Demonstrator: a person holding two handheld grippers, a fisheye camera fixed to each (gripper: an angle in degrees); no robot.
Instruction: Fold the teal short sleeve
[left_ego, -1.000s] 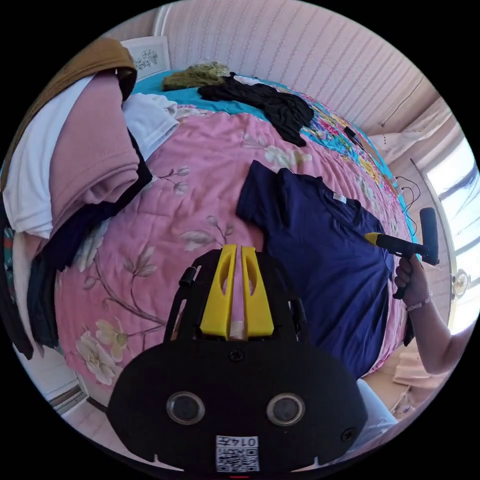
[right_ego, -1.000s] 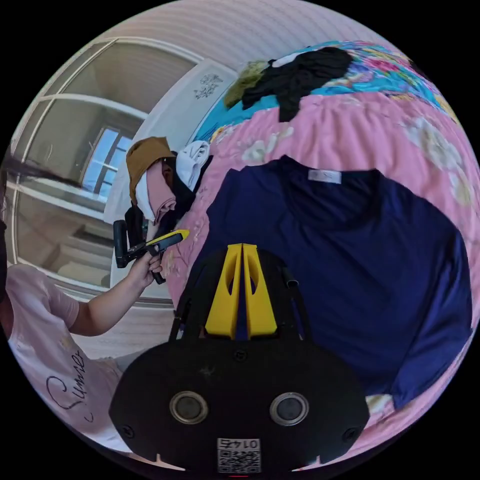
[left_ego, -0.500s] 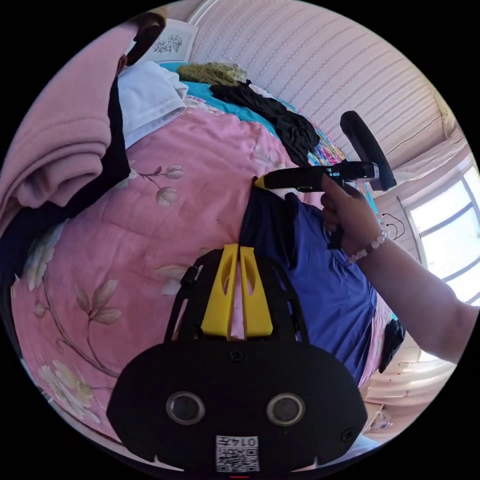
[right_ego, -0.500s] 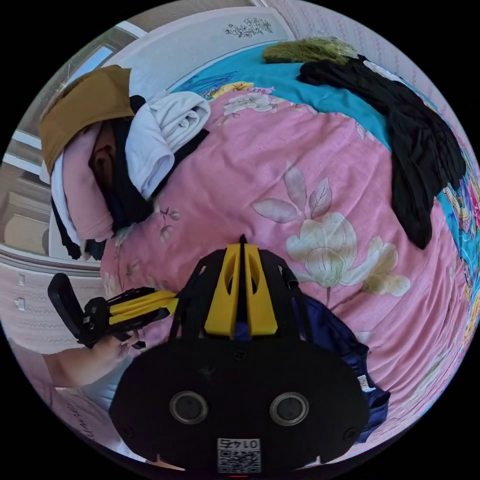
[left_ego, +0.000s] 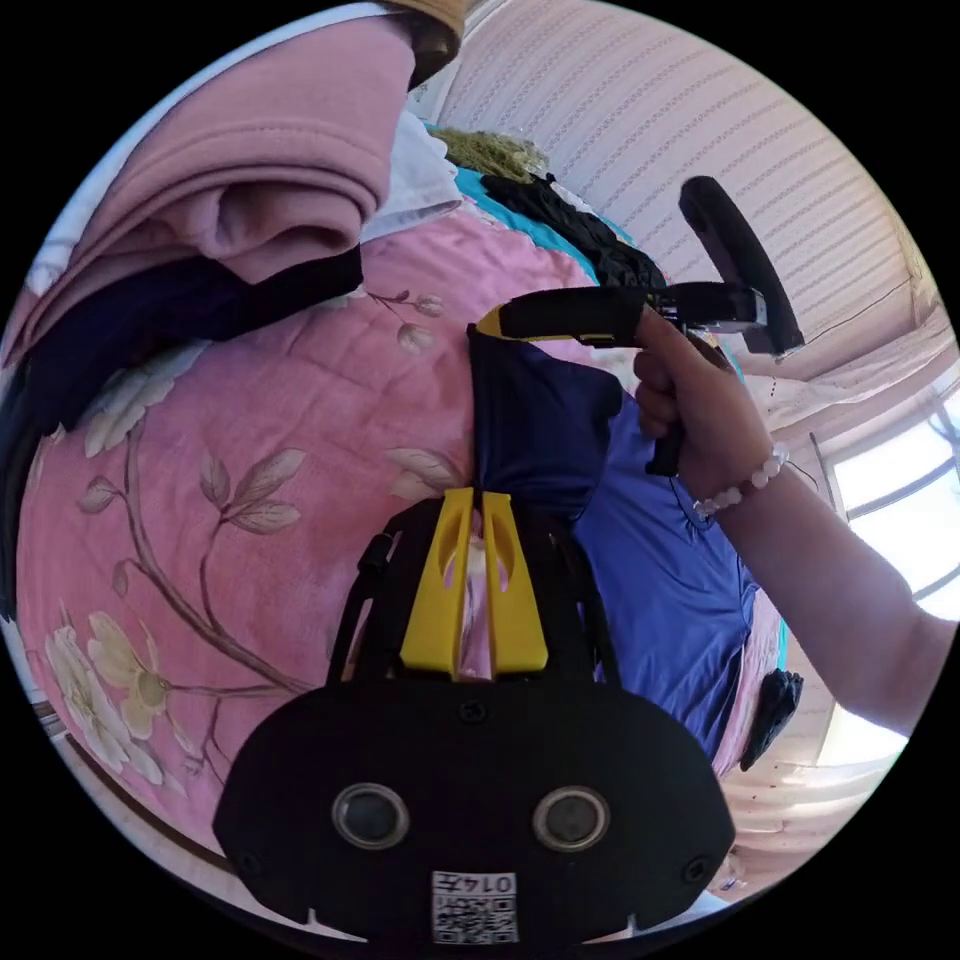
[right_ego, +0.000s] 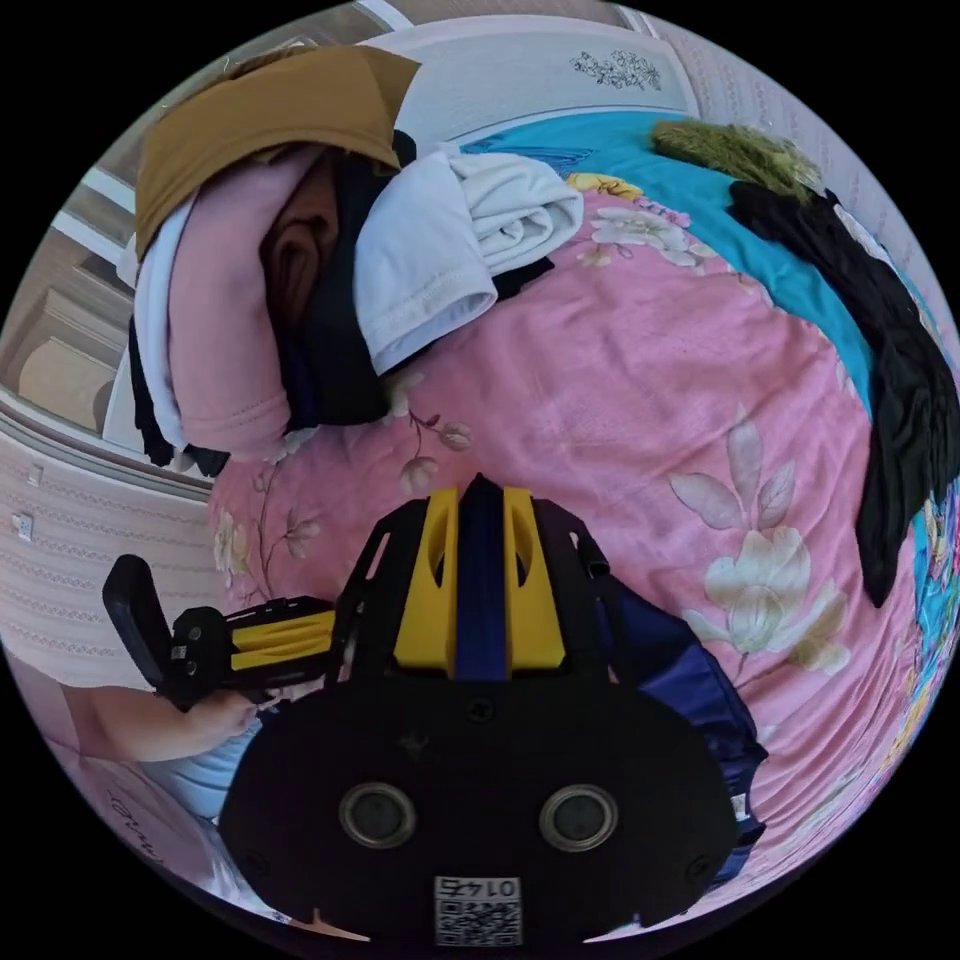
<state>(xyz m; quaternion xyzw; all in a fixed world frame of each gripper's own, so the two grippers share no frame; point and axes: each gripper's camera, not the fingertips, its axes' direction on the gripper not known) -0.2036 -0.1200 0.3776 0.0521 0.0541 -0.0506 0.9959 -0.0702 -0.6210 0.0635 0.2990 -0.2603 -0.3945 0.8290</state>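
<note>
Shirt: the short-sleeve tee (left_ego: 650, 560) reads navy blue to me, not teal. It lies on the pink floral bedspread (left_ego: 250, 420), with its body running away from my left gripper toward the window side.

Right gripper: my right gripper (right_ego: 481, 580) has a strip of navy cloth standing between its yellow jaws, which press on it from both sides. In the left gripper view that same tool (left_ego: 490, 325) holds the corner of the shirt's edge, lifted off the bedspread, and a hand (left_ego: 690, 400) wraps the handle.

Left gripper: my left gripper (left_ego: 475, 590) has its jaws nearly together with a thin gap. Pink shows through the gap, and I cannot tell whether any cloth is caught. The dark fold of the shirt sits just past its tips, slightly to the right in this view.

Key relation: the held edge runs roughly from the right gripper's pinch down to the left gripper's tips. Both tools sit on the same side of the shirt.

Judged next move: I would carry this side across the body toward the far sleeve, once the left grip is confirmed.

Surroundings: a stack of folded clothes (right_ego: 260, 300) lies well apart at the bed's corner. A black garment (right_ego: 890, 400) lies on the far side.

Risk: the thin cloth may slip from one pinch.
</note>
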